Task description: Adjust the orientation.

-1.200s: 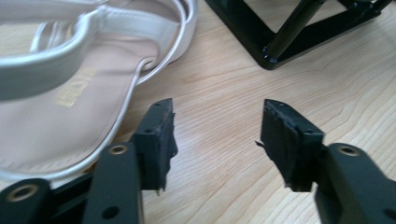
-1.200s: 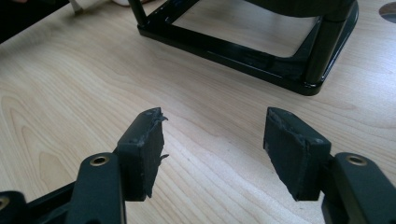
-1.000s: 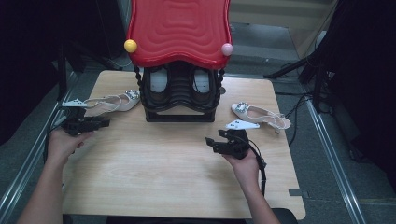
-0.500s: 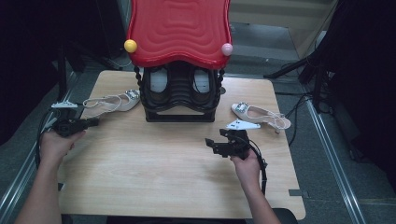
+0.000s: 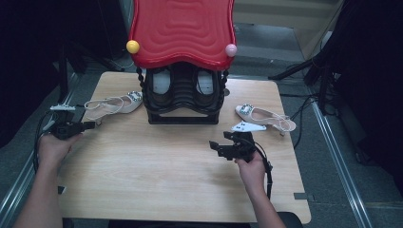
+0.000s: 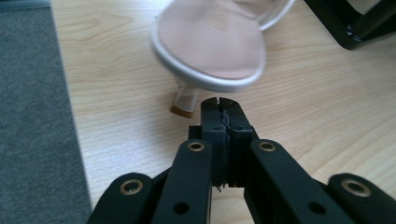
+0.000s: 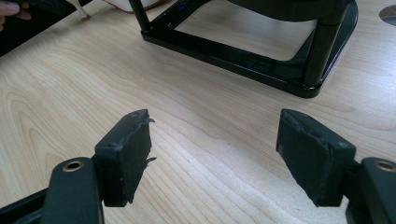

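At the table's left edge, the left gripper [image 6: 219, 105] sits with its jaws pressed together on nothing, their tips just short of the heel of the left shoe [image 5: 114, 103], which lies on the wood beside the black shoe rack [image 5: 183, 102]. Those jaws have just been closing with nothing between them. To take the shoe well, I judge they should spread again, straddle the heel rim rather than the thin strap, and pinch firmly before any lift. Over the middle of the table [image 5: 157, 190], the right gripper [image 5: 219, 147] hovers with jaws spread wide and empty, the right shoe [image 5: 263, 116] near it.
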### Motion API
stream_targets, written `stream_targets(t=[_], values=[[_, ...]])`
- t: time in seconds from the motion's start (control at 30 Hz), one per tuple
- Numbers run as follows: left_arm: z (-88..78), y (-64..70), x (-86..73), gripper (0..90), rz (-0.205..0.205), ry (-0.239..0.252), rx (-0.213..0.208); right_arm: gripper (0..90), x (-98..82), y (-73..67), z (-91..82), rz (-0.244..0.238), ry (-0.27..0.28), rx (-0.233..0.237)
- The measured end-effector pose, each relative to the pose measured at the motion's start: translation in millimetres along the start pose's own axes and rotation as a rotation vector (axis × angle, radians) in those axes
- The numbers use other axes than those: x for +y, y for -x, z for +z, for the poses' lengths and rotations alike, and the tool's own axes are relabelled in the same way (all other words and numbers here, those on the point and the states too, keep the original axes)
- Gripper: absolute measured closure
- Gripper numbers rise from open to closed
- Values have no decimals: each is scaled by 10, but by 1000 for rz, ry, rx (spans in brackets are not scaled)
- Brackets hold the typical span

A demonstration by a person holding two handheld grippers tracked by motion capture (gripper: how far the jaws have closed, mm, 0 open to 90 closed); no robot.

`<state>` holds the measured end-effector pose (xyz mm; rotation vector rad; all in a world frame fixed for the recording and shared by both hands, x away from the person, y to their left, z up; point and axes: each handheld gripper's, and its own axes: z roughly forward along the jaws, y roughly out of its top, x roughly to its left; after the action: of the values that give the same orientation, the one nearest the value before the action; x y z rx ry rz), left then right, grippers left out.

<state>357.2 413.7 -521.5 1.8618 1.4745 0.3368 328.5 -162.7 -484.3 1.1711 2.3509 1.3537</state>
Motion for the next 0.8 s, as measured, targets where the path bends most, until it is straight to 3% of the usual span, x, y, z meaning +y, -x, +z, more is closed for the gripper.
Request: stream_targets(t=[0.13,0.27,0.5,0.63,0.8], values=[[39,-59,3,896,-14,-7,17,274,-3,13,-6,1,-3,21],[77,-89,34,885,-19,4,27,271,-1,35,-21,31,-15,60],[166,-118,76,889,-17,-4,52,227,11,14,-75,-2,3,15],[204,-127,101,893,-31,-7,41,209,4,0,-89,-36,6,5],[260,-61,135,893,2,-22,39,213,8,-8,-148,-41,27,3]])
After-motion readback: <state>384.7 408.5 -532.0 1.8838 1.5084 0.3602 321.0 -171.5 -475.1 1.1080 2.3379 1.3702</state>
